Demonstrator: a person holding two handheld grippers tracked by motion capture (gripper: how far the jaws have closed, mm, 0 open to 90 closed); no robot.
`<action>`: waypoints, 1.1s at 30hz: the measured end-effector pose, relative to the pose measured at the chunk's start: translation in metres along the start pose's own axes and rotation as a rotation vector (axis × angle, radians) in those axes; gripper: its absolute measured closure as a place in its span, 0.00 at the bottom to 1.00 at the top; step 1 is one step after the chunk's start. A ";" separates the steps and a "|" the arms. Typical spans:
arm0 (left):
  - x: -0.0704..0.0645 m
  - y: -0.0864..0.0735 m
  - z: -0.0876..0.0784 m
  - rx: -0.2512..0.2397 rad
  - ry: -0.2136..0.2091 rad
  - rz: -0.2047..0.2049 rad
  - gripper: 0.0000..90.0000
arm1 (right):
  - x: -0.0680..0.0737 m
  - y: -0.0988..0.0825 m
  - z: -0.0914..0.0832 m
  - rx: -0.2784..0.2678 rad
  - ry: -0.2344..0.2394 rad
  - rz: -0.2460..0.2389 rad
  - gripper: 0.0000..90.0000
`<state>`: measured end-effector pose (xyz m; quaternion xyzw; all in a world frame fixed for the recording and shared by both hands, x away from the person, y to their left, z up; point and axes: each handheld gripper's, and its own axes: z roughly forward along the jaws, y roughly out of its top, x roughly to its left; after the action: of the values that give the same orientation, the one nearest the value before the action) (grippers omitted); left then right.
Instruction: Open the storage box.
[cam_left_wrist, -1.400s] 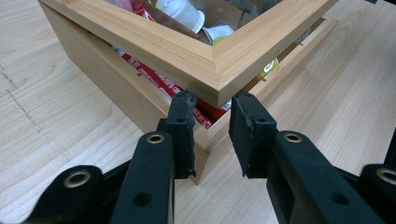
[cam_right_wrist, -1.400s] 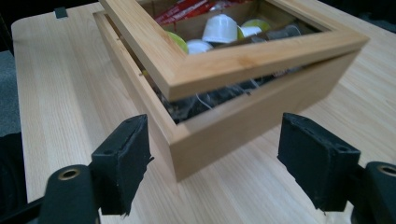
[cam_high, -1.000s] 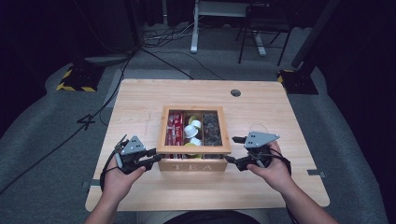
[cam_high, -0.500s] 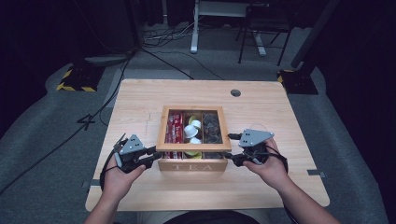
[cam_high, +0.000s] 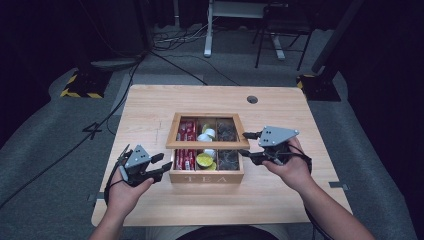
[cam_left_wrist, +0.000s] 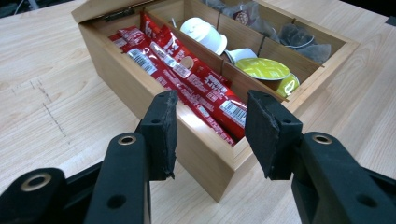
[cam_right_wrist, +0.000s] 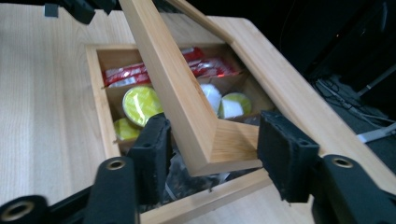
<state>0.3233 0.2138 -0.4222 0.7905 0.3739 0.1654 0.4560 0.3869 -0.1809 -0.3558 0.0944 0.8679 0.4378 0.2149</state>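
Observation:
A wooden box marked TEA (cam_high: 206, 177) stands mid-table. Its framed lid (cam_high: 207, 145) is tilted up from the back hinge. Inside lie red sachets (cam_high: 185, 159), yellow-topped pods (cam_high: 205, 160), white pods (cam_high: 205, 135) and dark tea bags (cam_high: 227, 157). My right gripper (cam_high: 250, 145) is at the lid's front right corner. In the right gripper view the lid (cam_right_wrist: 187, 107) corner sits between the widely spread jaws of my right gripper (cam_right_wrist: 212, 154). My left gripper (cam_high: 162, 161) is open by the box's left front corner, with the box wall (cam_left_wrist: 201, 154) between and just beyond its jaws (cam_left_wrist: 210, 135).
The light wooden table (cam_high: 150, 105) has bare room all round the box and a cable hole (cam_high: 252, 99) at the back right. Behind it are cables on a dark floor and the legs of a chair and a desk.
The lid's front edge has risen with my right gripper at its corner. The left gripper has stayed by the box's left front corner.

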 end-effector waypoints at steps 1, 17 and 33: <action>0.001 0.000 0.000 0.001 0.003 -0.001 0.60 | -0.002 0.003 -0.001 -0.005 -0.001 -0.002 0.55; 0.022 -0.005 0.007 0.018 0.053 -0.042 0.52 | -0.043 0.032 -0.008 -0.066 -0.012 0.065 0.64; 0.026 -0.024 -0.004 0.041 0.121 -0.071 0.51 | -0.091 0.053 0.000 -0.113 -0.070 0.105 0.69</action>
<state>0.3275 0.2427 -0.4419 0.7746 0.4319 0.1890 0.4217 0.4671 -0.1812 -0.2869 0.1430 0.8276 0.4931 0.2267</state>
